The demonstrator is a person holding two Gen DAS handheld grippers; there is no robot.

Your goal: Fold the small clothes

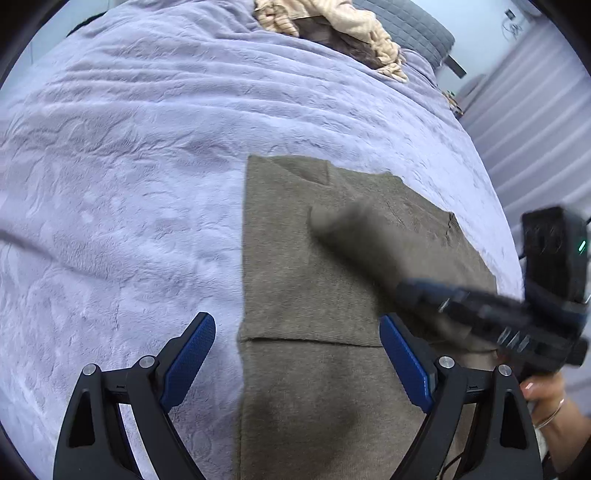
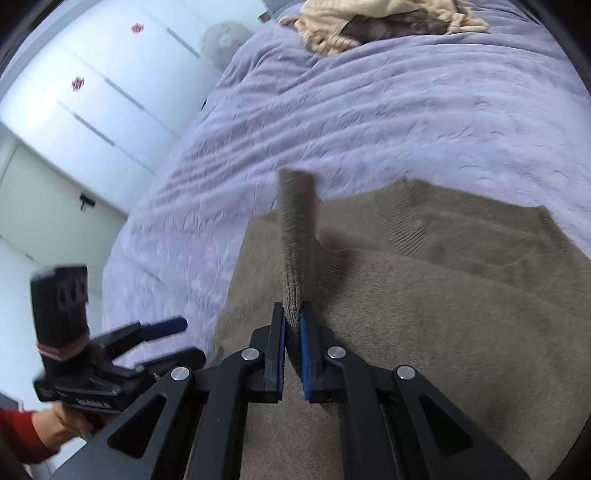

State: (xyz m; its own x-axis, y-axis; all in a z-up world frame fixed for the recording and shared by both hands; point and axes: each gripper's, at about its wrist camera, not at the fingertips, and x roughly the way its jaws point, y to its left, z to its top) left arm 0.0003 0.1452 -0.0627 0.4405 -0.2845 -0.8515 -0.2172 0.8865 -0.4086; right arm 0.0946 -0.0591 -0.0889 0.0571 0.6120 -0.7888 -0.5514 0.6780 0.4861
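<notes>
Now: right gripper (image 2: 291, 321) clamped on a raised strip of the brown knit garment (image 1: 317, 295), lifted above the rest, which lies flat on the lilac blanket (image 1: 129, 166). Left gripper (image 1: 297, 336) spread wide, empty, over the garment's left edge. Beyond the garment, beige clothes (image 1: 332, 22) heaped.

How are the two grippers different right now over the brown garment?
The left gripper is wide open with nothing between its pads; the right gripper is shut on a strip of the brown garment, lifting it. The right looks motion-blurred, the left sharp. Both have blue pads.
</notes>
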